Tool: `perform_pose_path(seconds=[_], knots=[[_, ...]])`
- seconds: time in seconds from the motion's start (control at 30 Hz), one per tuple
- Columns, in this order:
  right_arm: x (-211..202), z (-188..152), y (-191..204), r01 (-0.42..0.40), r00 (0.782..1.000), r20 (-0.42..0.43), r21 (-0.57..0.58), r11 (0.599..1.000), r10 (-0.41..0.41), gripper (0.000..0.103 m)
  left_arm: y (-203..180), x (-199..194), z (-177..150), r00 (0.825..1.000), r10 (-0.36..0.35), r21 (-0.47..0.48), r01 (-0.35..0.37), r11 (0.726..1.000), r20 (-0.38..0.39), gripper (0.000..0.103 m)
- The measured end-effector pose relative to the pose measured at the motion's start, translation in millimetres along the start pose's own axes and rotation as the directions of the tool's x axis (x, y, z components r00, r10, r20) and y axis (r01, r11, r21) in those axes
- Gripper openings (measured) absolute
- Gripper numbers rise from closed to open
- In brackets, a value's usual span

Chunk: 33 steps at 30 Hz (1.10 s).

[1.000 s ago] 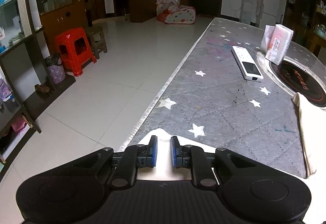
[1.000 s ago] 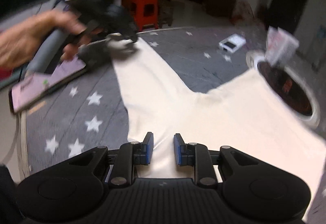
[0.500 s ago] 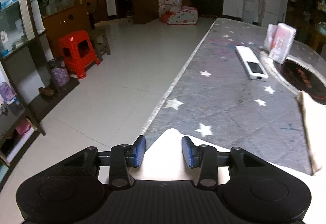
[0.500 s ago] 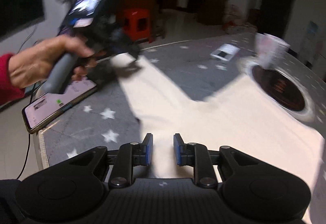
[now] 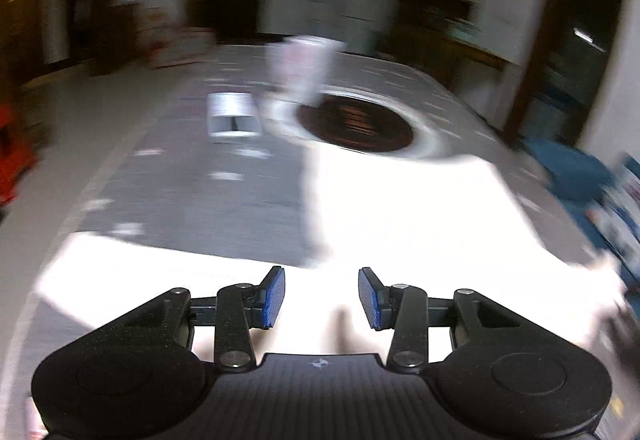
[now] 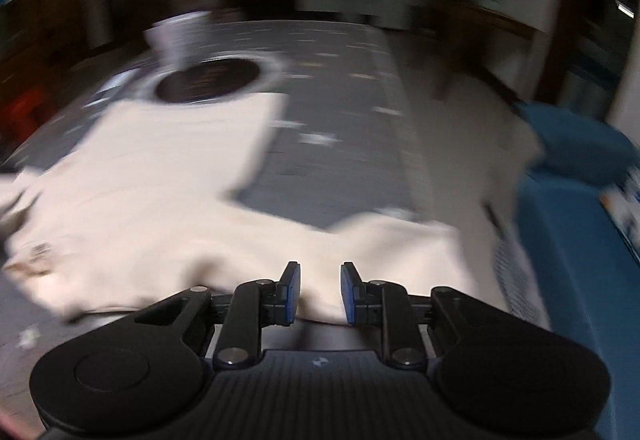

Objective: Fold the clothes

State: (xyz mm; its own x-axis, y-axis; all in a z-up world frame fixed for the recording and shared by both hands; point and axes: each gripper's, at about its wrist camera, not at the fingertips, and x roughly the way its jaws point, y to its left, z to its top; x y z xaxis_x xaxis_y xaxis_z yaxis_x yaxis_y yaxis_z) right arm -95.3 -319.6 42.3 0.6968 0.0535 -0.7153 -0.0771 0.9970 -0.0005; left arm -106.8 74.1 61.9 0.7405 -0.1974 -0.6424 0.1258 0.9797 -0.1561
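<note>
A cream long-sleeved garment (image 5: 400, 220) lies spread on the grey star-patterned table (image 5: 200, 200). One sleeve runs left along the near edge. My left gripper (image 5: 322, 296) hovers over the garment's near part, open, with nothing pinched between its blue pads (image 5: 274, 296). In the right wrist view the garment (image 6: 140, 180) fills the left half and its other sleeve reaches right. My right gripper (image 6: 320, 292) hangs at the garment's near edge, its jaws a narrow gap apart. Cloth shows behind the gap, and no pinch is visible. Both views are blurred by motion.
A round black cooktop (image 5: 356, 124) is set into the table beyond the garment, also visible as the cooktop (image 6: 208, 78) in the right view. A white remote (image 5: 234, 114) and a tissue packet (image 5: 304, 68) stand near it. A blue seat (image 6: 560, 240) lies beyond the table's right edge.
My left gripper opened off the sleeve tip and swung right to face the garment's body. My right gripper swept right to the other sleeve, and the other hand left its view.
</note>
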Motion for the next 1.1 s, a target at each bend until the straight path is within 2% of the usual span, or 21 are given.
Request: perform_pose_path(seconds=[0.07,0.13,0.27,0.33,0.43,0.5,0.57,0.6,0.63,0.67,0.73,0.8,0.83,0.97,1.07,1.1], knots=[[3.4,-5.4,-29.8,0.026,1.0,-0.004,0.092,0.995,-0.026,0.021,-26.8,4.9,-4.2,0.995,-0.098,0.041,0.099,0.994,-0.027,0.044],[8.7,-11.9,-55.6,0.019,1.0,-0.012,0.196,0.98,-0.017,0.022,-53.5,9.3,-9.4,0.982,-0.18,0.089,0.184,0.979,-0.053,0.044],[21.4,-24.2,-92.9,-0.038,0.999,0.0,0.374,0.927,0.042,0.023,-104.9,14.2,-20.6,0.959,-0.272,0.22,0.284,0.933,-0.082,0.046],[28.2,-29.8,-104.6,-0.077,0.997,0.013,0.455,0.887,0.079,0.028,-127.4,17.1,-25.0,0.95,-0.3,0.279,0.313,0.908,-0.087,0.048],[38.9,-37.8,-117.4,-0.135,0.99,0.042,0.551,0.824,0.134,0.029,-151.0,26.0,-31.1,0.94,-0.326,0.34,0.34,0.877,-0.1,0.052],[43.6,-42.8,-124.2,-0.169,0.985,0.068,0.597,0.784,0.16,0.029,-163.8,32.8,-36.1,0.941,-0.323,0.374,0.338,0.864,-0.104,0.052],[44.5,-46.1,-129.5,-0.184,0.983,0.092,0.614,0.768,0.162,0.025,-170.7,39.6,-38.7,0.941,-0.322,0.394,0.337,0.855,-0.107,0.051],[44.7,-47.6,-132.1,-0.19,0.982,0.103,0.62,0.761,0.161,0.018,-173.5,43.1,-39.7,0.941,-0.322,0.403,0.338,0.851,-0.108,0.05],[43.4,-46.6,-131.4,-0.181,0.984,0.107,0.607,0.774,0.146,0.011,-176.4,46.5,-40.8,0.94,-0.322,0.412,0.338,0.846,-0.11,0.05],[41.6,-44.7,-129.6,-0.166,0.986,0.108,0.587,0.792,0.127,0.007,-179.1,49.7,-42.0,0.94,-0.321,0.42,0.338,0.842,-0.112,0.047],[35.6,-36.3,-119.4,-0.116,0.992,0.109,0.512,0.851,0.07,0.003,-181.1,54.0,-44.4,0.934,-0.333,0.431,0.354,0.83,-0.127,0.035],[26.1,-25.9,-106.9,-0.082,0.991,0.128,0.431,0.899,0.029,0.003,-183.6,57.3,-48.3,0.925,-0.349,0.444,0.378,0.813,-0.149,0.017],[19.4,-18.6,-99.0,-0.064,0.989,0.145,0.384,0.921,0.008,0.002,-185.6,57.2,-51.2,0.922,-0.355,0.458,0.386,0.8,-0.156,0.015],[-3.1,1.6,-79.5,-0.001,0.97,0.235,0.253,0.968,-0.06,0.002,-189.7,52.0,-60.5,0.911,-0.375,0.511,0.408,0.756,-0.173,0.012],[6.8,5.5,-82.4,0.075,0.98,0.159,0.241,0.968,-0.115,0.004,-187.5,51.1,-60.3,0.904,-0.386,0.505,0.425,0.752,-0.186,0.013],[14.6,5.4,-85.4,0.094,0.985,0.119,0.248,0.964,-0.126,0.009,-186.7,51.1,-59.7,0.901,-0.39,0.499,0.431,0.752,-0.19,0.013]])
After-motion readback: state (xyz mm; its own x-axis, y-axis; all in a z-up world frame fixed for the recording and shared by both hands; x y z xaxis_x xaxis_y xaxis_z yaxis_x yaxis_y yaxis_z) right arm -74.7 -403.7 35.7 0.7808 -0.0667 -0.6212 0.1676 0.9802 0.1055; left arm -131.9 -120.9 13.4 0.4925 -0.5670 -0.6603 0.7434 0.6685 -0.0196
